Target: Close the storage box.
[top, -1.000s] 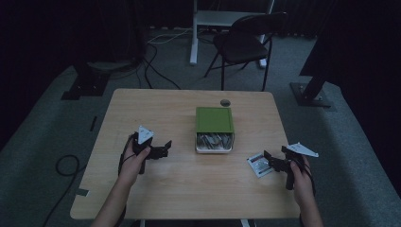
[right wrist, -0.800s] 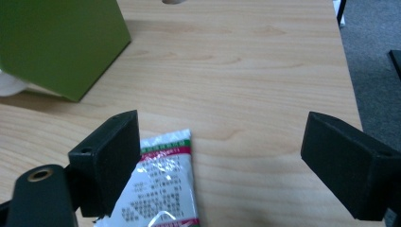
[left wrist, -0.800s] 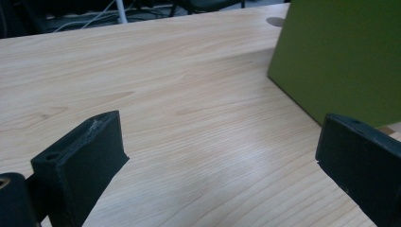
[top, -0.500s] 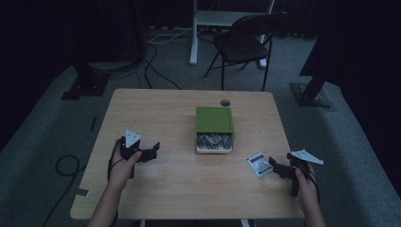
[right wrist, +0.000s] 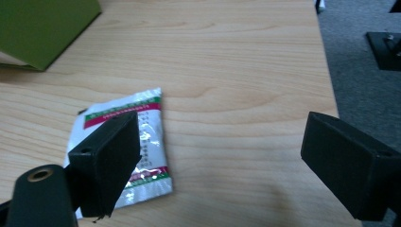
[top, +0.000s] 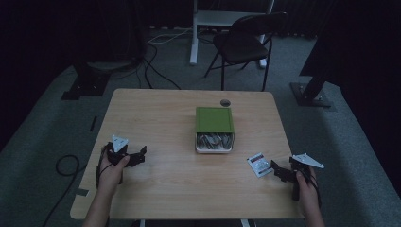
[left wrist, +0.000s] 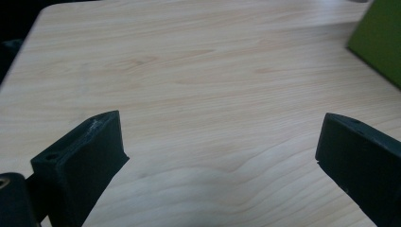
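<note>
On the left side of the pale wooden worktop (top: 165, 118), near the front edge, the left hand-held gripper (top: 140, 155) rests released, its two black jaws spread wide over bare wood with nothing between them. It points right, toward the middle of the worktop.

At the middle stands a flat green lidded box (top: 214, 120), its near end open on a white tray of silvery packed contents (top: 214, 142). Its green corner also shows at the far right of the left gripper view (left wrist: 378, 42).

Right of the box and nearer the front lies the small white foil sachet with red and green bands (top: 259, 164), flat on the wood, well apart from the box. The right hand-held gripper (top: 278, 171) is just beside it, released and empty, jaws wide apart. In the right gripper view the sachet (right wrist: 142, 137) lies to the left of the gap, partly under the left jaw, not between the two; its long axis runs roughly near to far along the jaws' line. The right hand is by far the nearer, so a pick-up likely calls for a small shift left to centre the sachet.
</note>
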